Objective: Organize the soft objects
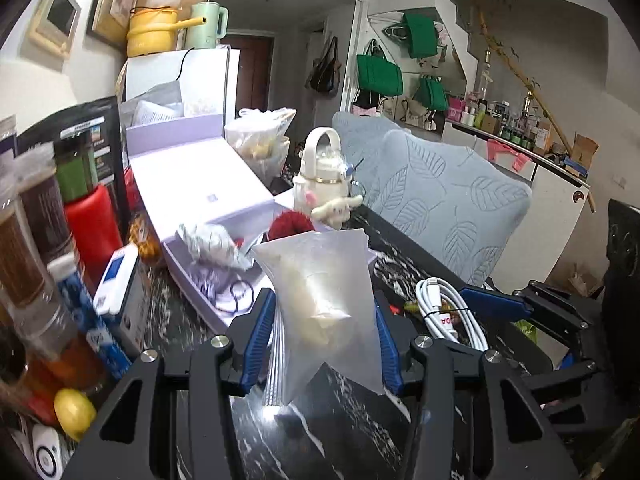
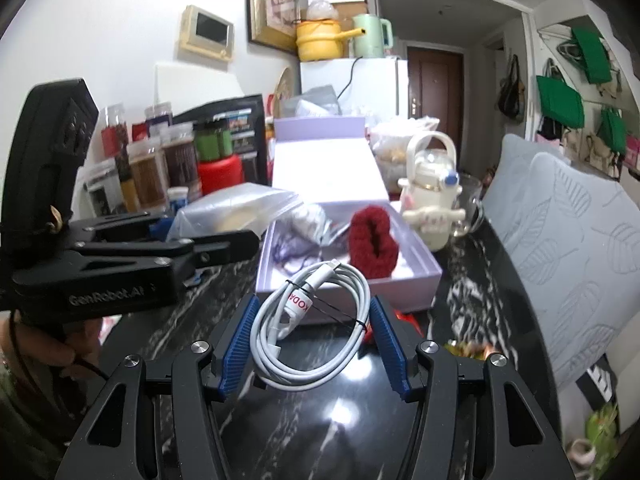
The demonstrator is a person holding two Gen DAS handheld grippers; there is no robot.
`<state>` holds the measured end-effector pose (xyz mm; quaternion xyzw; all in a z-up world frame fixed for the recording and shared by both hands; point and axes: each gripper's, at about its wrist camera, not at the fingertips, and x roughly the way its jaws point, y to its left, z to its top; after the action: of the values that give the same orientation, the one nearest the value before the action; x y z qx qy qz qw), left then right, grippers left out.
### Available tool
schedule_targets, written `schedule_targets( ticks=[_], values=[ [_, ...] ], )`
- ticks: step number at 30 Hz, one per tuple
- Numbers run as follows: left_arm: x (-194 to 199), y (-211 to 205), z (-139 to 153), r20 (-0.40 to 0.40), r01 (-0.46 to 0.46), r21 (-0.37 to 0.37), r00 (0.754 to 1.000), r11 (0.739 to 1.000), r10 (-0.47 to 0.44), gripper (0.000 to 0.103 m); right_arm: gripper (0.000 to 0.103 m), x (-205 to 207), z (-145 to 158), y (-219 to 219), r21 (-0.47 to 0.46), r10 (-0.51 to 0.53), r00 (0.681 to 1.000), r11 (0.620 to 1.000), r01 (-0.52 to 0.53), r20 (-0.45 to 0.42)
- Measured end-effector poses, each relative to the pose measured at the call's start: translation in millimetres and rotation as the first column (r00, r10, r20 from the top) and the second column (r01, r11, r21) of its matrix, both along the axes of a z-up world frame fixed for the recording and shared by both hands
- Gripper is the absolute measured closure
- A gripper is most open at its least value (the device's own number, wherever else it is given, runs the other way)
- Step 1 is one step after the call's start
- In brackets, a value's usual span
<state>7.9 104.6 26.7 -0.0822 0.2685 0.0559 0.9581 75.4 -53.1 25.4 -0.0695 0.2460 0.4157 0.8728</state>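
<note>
While the left gripper (image 1: 318, 344) clamps a frosted plastic zip bag (image 1: 320, 304) and the right gripper (image 2: 314, 344) clamps a coiled white cable (image 2: 310, 320), both hang before the open lilac box (image 2: 424, 276), probably their destination.

Red bottle (image 1: 93, 220), lidded jars (image 2: 160, 168), white fridge (image 2: 360, 84) — yellow pot (image 2: 318, 40), green kettle (image 2: 370, 36) on top

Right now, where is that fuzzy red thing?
The red knitted piece lies inside the open lilac box, right side in the right wrist view, beside the cream kettle.
</note>
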Motion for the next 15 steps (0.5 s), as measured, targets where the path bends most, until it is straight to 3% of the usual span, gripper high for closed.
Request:
schedule_targets(
  ticks=[15],
  values=[
    [30.7,12.3,63.6,0.103,0.014,0.093,0.994,0.996,-0.023,0.056,0.046,30.2,60.3,10.5,0.044,-0.037,0.995,0.999,0.033,0.094]
  ],
)
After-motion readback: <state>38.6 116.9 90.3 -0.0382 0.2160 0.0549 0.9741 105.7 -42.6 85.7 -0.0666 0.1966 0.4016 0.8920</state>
